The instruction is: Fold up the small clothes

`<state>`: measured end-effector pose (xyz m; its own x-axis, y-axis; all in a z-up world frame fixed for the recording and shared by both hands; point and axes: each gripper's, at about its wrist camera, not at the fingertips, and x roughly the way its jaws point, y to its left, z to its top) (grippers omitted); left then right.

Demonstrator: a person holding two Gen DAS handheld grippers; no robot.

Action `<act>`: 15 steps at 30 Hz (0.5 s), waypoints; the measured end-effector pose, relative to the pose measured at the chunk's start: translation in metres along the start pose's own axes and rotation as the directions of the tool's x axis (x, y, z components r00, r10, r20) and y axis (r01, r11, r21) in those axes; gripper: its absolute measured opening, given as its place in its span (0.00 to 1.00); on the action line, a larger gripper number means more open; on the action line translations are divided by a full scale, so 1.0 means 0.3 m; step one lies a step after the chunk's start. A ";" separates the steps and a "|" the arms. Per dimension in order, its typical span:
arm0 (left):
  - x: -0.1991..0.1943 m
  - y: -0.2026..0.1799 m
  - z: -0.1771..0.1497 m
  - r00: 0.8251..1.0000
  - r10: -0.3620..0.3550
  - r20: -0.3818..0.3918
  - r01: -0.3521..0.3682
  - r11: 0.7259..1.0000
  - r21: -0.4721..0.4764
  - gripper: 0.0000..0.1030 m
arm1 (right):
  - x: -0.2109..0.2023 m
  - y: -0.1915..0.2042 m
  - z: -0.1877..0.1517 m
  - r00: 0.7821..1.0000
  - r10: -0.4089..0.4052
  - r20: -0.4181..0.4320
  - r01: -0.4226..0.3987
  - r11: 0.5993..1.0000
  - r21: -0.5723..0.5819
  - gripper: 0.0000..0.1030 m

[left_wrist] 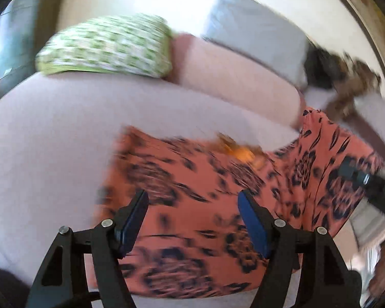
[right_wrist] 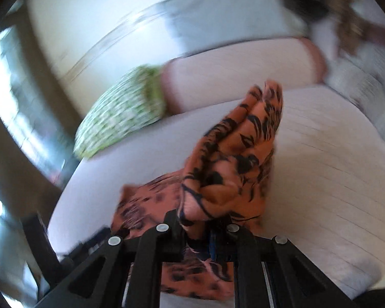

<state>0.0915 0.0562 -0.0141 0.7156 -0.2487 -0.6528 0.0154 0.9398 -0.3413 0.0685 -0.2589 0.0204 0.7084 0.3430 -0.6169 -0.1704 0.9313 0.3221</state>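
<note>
An orange garment with a black floral print (left_wrist: 197, 187) lies spread on the pale bed cover (left_wrist: 51, 138). My left gripper (left_wrist: 192, 215) hovers above it, open, its blue-padded fingers (left_wrist: 251, 220) wide apart with nothing between them. In the left wrist view the right gripper (left_wrist: 367, 179) shows as a dark shape at the right edge, lifting one side of the cloth. In the right wrist view my right gripper (right_wrist: 200, 228) is shut on a bunched fold of the orange garment (right_wrist: 238, 148), which stands up in front of the lens while the rest trails down to the bed.
A green-and-white patterned pillow (left_wrist: 107, 46) rests at the head of the bed beside a pink bolster (left_wrist: 233, 77) and a grey pillow (left_wrist: 254, 33). A dark and brown heap (left_wrist: 346, 77) sits at the far right. The white bed cover (right_wrist: 320, 166) extends right.
</note>
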 end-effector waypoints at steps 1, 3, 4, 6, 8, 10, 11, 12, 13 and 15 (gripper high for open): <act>-0.022 0.031 -0.001 1.000 0.007 0.007 -0.007 1.000 -0.019 0.71 | 0.027 0.083 -0.023 1.000 0.016 -0.013 -0.017 0.998 -0.065 0.13; -0.056 0.111 -0.012 1.000 0.011 0.003 -0.011 0.998 -0.060 0.71 | 0.086 0.191 -0.068 0.996 0.065 -0.055 -0.071 0.989 -0.126 0.13; -0.057 0.145 -0.018 1.000 0.014 -0.007 -0.014 0.997 -0.070 0.71 | 0.131 0.234 -0.094 0.991 0.091 -0.100 -0.105 0.984 -0.142 0.13; -0.056 0.210 -0.039 0.999 0.030 -0.035 -0.034 0.993 -0.112 0.71 | 0.269 0.294 -0.171 0.966 0.102 -0.239 -0.148 0.973 -0.180 0.19; -0.065 0.259 -0.049 0.999 0.014 -0.040 -0.021 0.982 -0.188 0.71 | 0.406 0.283 -0.268 0.909 0.128 -0.396 -0.201 0.968 -0.149 0.22; -0.091 0.281 -0.051 0.999 -0.017 -0.029 0.010 0.977 -0.215 0.71 | 0.395 0.238 -0.299 0.906 0.191 -0.378 -0.233 0.970 -0.069 0.25; -0.090 0.276 -0.052 0.999 -0.026 -0.025 0.020 0.978 -0.210 0.71 | 0.354 0.210 -0.289 0.908 0.243 -0.342 -0.265 0.964 -0.020 0.26; -0.086 0.265 -0.054 0.999 -0.039 -0.033 0.032 0.979 -0.201 0.71 | 0.317 0.183 -0.275 0.902 0.286 -0.322 -0.295 0.955 0.024 0.30; -0.069 0.246 -0.059 0.996 -0.070 -0.050 0.059 0.979 -0.194 0.71 | 0.280 0.158 -0.262 0.903 0.312 -0.294 -0.311 0.949 0.052 0.41; -0.041 0.198 -0.065 0.988 -0.131 -0.085 0.114 0.977 -0.183 0.71 | 0.188 0.100 -0.239 0.936 0.292 -0.196 -0.283 0.956 0.073 0.73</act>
<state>0.0700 0.1105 -0.0397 0.6453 -0.3888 -0.6576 -0.0312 0.8467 -0.5312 0.0544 -0.2029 -0.0562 0.4791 0.6174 -0.6240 -0.3136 0.7843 0.5352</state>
